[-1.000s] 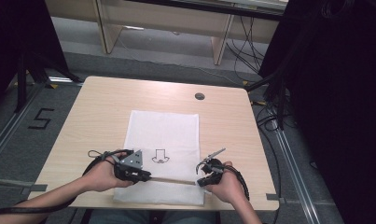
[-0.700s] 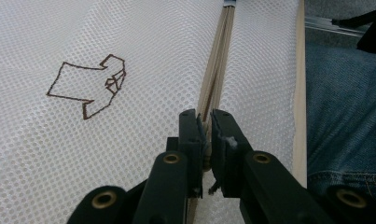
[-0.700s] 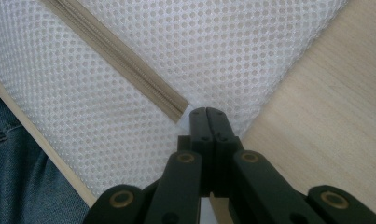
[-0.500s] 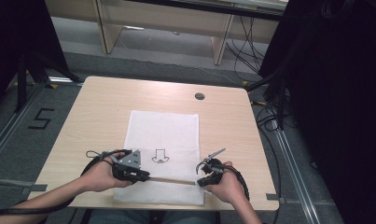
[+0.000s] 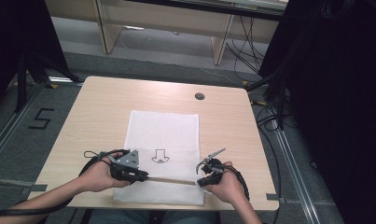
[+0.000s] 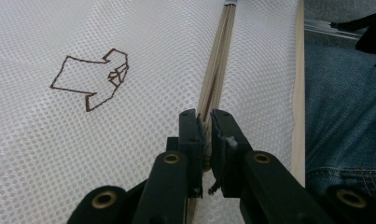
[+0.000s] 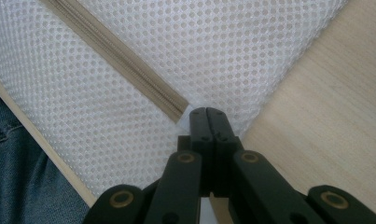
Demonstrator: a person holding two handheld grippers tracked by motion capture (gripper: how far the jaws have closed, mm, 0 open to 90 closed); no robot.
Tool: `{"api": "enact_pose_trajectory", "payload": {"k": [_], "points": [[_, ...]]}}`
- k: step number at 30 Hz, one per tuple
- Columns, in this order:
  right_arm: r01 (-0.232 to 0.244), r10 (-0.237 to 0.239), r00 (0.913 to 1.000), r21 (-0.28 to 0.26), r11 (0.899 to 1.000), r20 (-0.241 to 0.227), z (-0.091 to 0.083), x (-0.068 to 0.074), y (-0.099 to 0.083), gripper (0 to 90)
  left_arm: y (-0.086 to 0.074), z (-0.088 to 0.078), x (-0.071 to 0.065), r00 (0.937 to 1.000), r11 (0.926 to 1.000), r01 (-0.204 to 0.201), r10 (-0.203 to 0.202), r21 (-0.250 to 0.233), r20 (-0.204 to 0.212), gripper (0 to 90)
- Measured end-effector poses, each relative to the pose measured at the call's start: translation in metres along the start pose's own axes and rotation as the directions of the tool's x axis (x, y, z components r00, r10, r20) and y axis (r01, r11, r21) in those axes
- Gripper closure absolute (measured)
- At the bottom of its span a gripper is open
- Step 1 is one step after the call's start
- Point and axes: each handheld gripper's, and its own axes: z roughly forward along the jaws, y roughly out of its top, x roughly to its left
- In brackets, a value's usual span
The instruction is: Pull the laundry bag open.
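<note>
A white mesh bag (image 5: 162, 154) lies flat on the table (image 5: 97, 107), its beige zipper (image 5: 171, 180) running across the near end. The right gripper (image 7: 207, 113) is clamped on the bag's fabric at the zipper's end, probably to anchor it, while the left gripper (image 6: 208, 122) pinches the zipper at its other end, jaws narrowed around it, seemingly ready to draw it along.

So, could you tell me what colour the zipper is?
The zipper is beige, clearest in the right gripper view.
</note>
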Motion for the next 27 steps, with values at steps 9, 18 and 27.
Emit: {"api": "enact_pose_trajectory", "payload": {"k": [9,18,27], "points": [[0.001,-0.001,1.0000,0.002,1.000,0.001,0.0000,0.0002,0.0002,90.0,-0.0027,-0.0038,0.0011,0.9999,1.0000,-0.004,0.004,0.009,-0.013,82.8],[-0.004,0.004,1.0000,0.002,1.000,0.002,0.0001,-0.0001,0.0000,90.0,-0.0040,-0.0048,0.0022,0.9999,0.9999,0.010,-0.010,0.008,-0.005,82.8],[-0.008,0.008,1.0000,0.004,1.000,0.002,-0.0002,0.0002,0.0000,90.0,-0.0069,-0.0083,0.0037,0.9999,0.9999,0.013,-0.013,0.002,-0.009,82.8]]}}
